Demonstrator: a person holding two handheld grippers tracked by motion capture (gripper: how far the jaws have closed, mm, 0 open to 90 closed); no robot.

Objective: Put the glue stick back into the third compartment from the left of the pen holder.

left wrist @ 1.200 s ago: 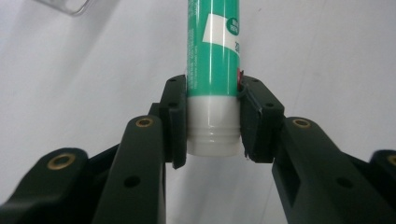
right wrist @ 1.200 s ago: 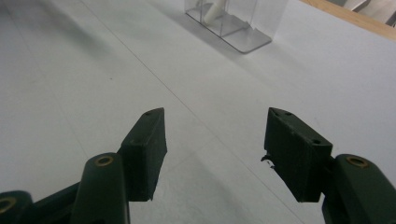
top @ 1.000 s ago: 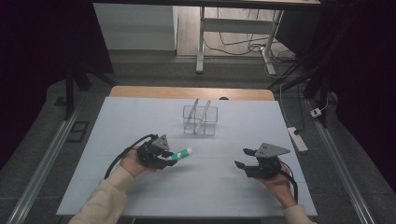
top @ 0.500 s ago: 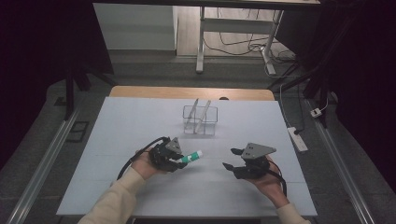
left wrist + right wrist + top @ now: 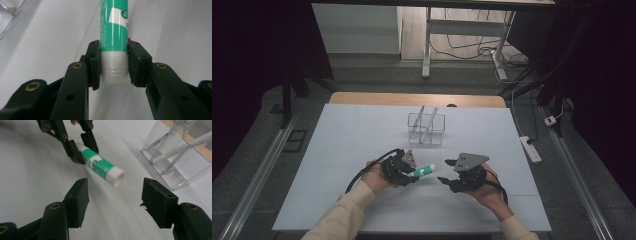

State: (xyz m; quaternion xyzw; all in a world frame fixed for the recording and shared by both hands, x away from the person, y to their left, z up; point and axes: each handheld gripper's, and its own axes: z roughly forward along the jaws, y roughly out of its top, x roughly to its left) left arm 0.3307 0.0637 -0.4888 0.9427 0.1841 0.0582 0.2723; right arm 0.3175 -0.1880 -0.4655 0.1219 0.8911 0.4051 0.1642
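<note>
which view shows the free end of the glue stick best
The right gripper view: the glue stick lies whole, its white end facing the camera. The left gripper view shows its other end clamped in the left claw, free end cropped. The high view shows it small.

glue stick (image 5: 426, 171) lay level between left gripper (image 5: 408, 170) and right gripper (image 5: 447, 171) | both near table's (image 5: 337, 150) front edge | clear holder (image 5: 427, 128) behind them, mid-table, well apart
</note>
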